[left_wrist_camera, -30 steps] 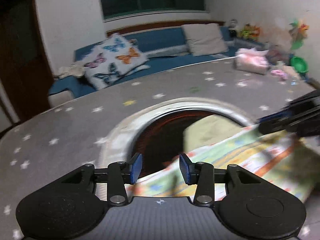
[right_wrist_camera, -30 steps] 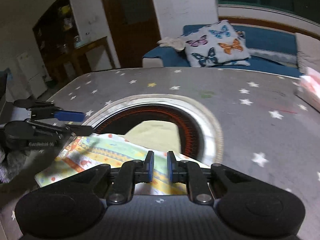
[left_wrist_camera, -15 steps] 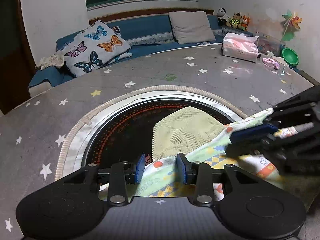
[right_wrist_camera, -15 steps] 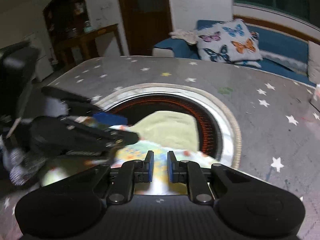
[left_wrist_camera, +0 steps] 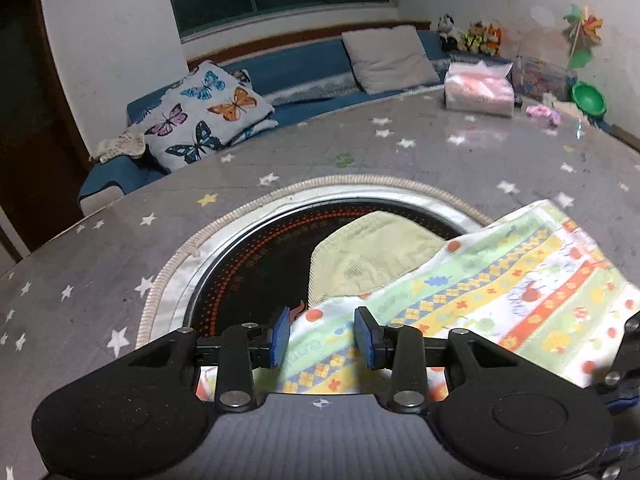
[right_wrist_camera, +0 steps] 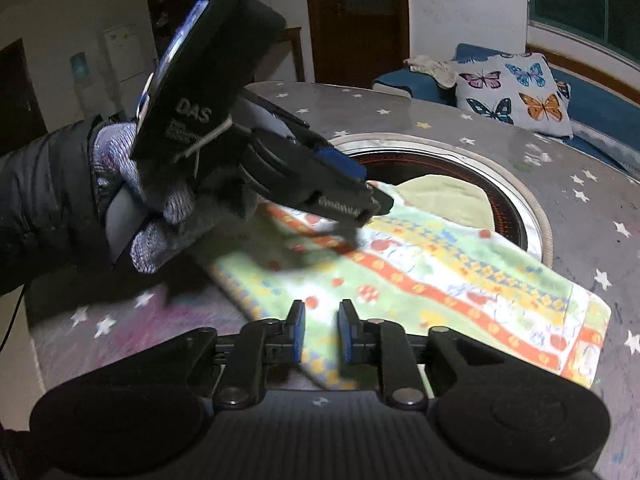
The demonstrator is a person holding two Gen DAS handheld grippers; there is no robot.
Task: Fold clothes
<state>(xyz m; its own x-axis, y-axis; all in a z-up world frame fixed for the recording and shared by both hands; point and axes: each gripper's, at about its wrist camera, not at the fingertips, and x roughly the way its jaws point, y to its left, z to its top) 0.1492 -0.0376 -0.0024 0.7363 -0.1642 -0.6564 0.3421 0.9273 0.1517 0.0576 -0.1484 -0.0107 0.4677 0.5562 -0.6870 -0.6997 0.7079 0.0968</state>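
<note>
A colourful patterned garment (left_wrist_camera: 500, 280) lies folded flat on the grey star-print table, partly over the round black hotplate (left_wrist_camera: 256, 264). A pale yellow-green part of it (left_wrist_camera: 372, 248) sticks out onto the hotplate. My left gripper (left_wrist_camera: 322, 338) is open, its pads either side of the garment's near-left corner. In the right wrist view the garment (right_wrist_camera: 440, 272) lies ahead and the left gripper (right_wrist_camera: 372, 196) hovers over its far-left corner. My right gripper (right_wrist_camera: 321, 330) is open with a narrow gap, above the garment's near edge and holding nothing.
A tissue pack (left_wrist_camera: 480, 88), a green bowl (left_wrist_camera: 588, 98) and small toys stand at the table's far right. A blue sofa with a butterfly cushion (left_wrist_camera: 208, 116) lies behind the table. A gloved hand (right_wrist_camera: 152, 208) holds the left gripper.
The garment has been laid down flat. The right gripper has drawn back to the garment's near edge and opened slightly. The left gripper has swung to the far-left corner.
</note>
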